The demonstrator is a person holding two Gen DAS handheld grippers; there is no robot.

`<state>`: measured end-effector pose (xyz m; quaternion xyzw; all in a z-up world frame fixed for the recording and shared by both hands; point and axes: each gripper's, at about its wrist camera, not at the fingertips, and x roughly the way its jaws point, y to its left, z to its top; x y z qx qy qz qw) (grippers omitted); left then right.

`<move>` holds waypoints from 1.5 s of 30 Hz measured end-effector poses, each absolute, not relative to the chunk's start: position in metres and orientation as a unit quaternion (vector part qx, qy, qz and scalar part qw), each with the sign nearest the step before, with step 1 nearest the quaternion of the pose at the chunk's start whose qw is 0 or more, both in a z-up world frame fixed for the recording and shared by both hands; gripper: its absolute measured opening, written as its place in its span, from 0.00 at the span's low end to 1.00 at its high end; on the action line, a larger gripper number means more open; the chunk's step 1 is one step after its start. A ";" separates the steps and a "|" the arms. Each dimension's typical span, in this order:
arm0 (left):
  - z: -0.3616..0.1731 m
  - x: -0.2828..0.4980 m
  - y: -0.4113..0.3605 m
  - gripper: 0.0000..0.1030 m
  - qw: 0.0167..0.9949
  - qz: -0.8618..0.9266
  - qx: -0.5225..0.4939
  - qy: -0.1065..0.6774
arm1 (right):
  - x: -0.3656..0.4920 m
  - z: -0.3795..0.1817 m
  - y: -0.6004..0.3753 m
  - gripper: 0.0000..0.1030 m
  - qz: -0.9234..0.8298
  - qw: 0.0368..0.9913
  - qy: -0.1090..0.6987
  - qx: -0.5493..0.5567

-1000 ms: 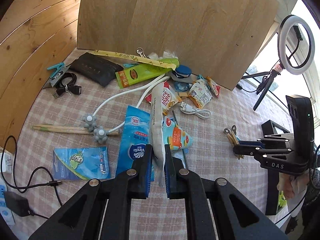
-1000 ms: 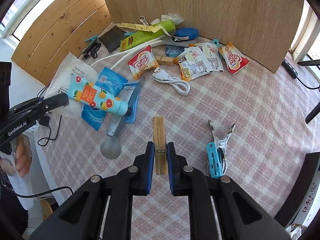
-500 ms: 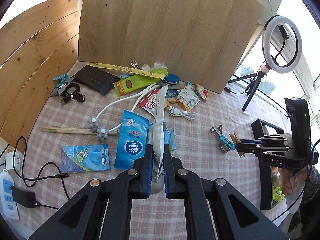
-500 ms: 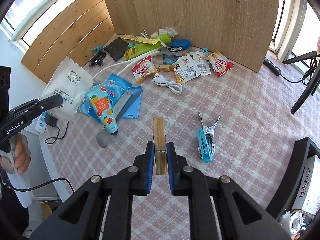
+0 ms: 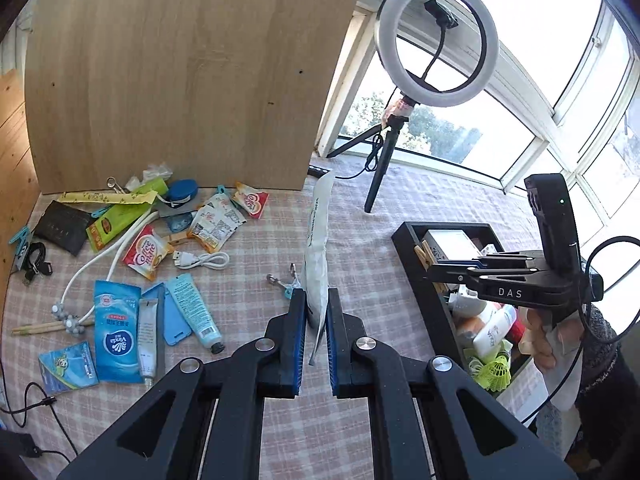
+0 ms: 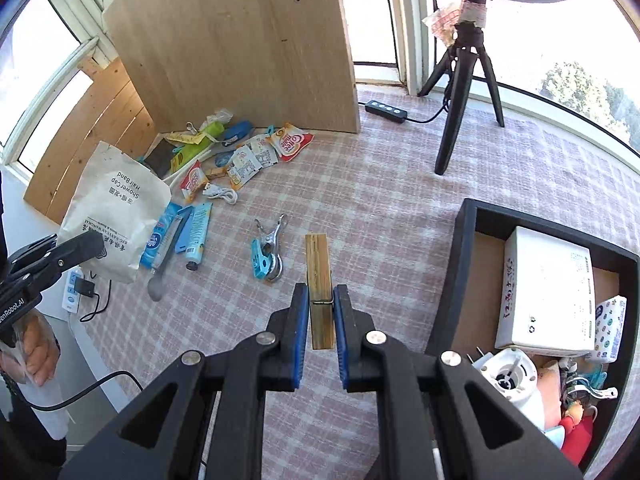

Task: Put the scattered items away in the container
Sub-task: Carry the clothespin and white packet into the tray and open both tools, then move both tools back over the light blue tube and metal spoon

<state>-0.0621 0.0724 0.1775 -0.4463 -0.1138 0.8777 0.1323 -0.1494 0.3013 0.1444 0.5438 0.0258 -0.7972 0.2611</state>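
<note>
Both grippers have swung toward the black container (image 6: pixel 460 280), fingers clamped on white packet (image 5: pixel 316 264) and wooden clothespin (image 6: pixel 319 276).

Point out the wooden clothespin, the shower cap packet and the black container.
wooden clothespin (image 6: pixel 318 264): right wrist view, upper half above the pads.
shower cap packet (image 6: pixel 116 204): right wrist view, printed face.
black container (image 6: pixel 466 264): right wrist view, left wall.

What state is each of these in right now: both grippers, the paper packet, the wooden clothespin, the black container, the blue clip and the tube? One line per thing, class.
left gripper: shut on the paper packet.
paper packet: held off the table, edge-on.
right gripper: shut on the wooden clothespin.
wooden clothespin: held, closed.
black container: open-topped, partly filled.
blue clip: lying on the tablecloth, untouched.
tube: lying flat, cap on.
</note>
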 end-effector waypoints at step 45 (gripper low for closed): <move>0.165 -0.089 0.315 0.56 0.297 0.833 -0.467 -0.021 | -0.109 0.143 0.541 0.37 -0.839 0.058 -0.076 0.535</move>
